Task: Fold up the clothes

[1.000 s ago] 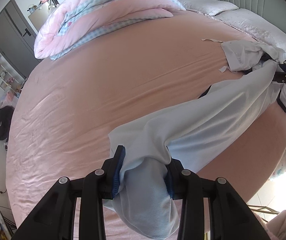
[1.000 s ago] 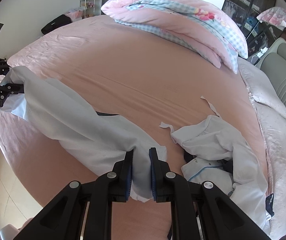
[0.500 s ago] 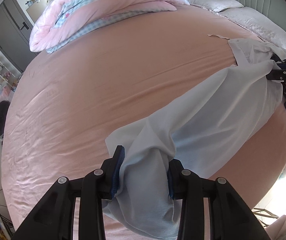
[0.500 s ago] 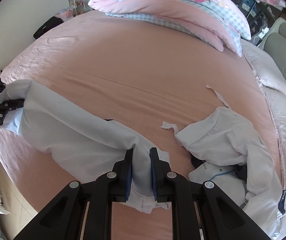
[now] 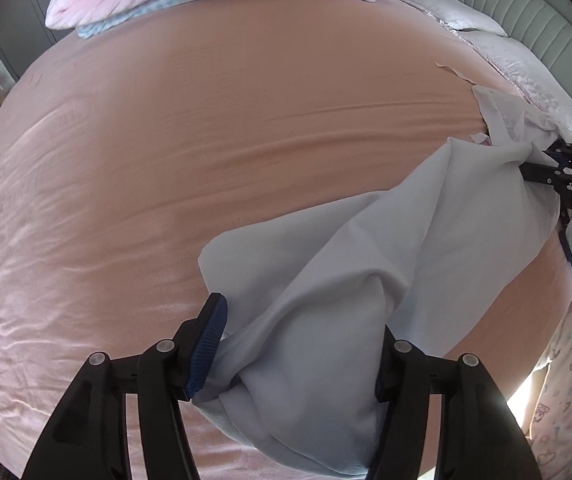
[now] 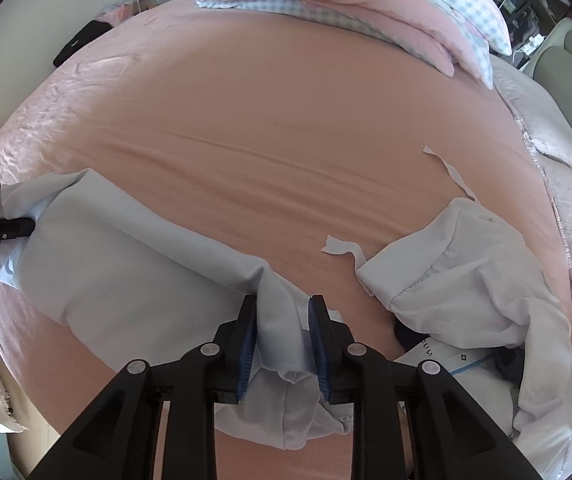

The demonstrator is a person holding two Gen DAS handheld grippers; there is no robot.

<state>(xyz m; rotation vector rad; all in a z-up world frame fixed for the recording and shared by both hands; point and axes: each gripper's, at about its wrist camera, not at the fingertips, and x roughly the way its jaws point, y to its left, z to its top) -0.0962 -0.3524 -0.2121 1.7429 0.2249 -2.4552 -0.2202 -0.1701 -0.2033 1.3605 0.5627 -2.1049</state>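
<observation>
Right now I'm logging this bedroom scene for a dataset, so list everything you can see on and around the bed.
Pale blue garment: one, light blue, stretched across the near edge of the bed between both grippers.
White clothes pile: one heap, white with dark bits, on the bed right of the garment.
Bed sheet: one, pink, covering the mattress.
Quilt: one, pink with blue check, folded at the far side.
Headboard: one, grey-green, padded.
Left gripper: black with blue pads, jaws just opening, garment between them.
Right gripper: same make, jaws just opening, garment between them.
</observation>
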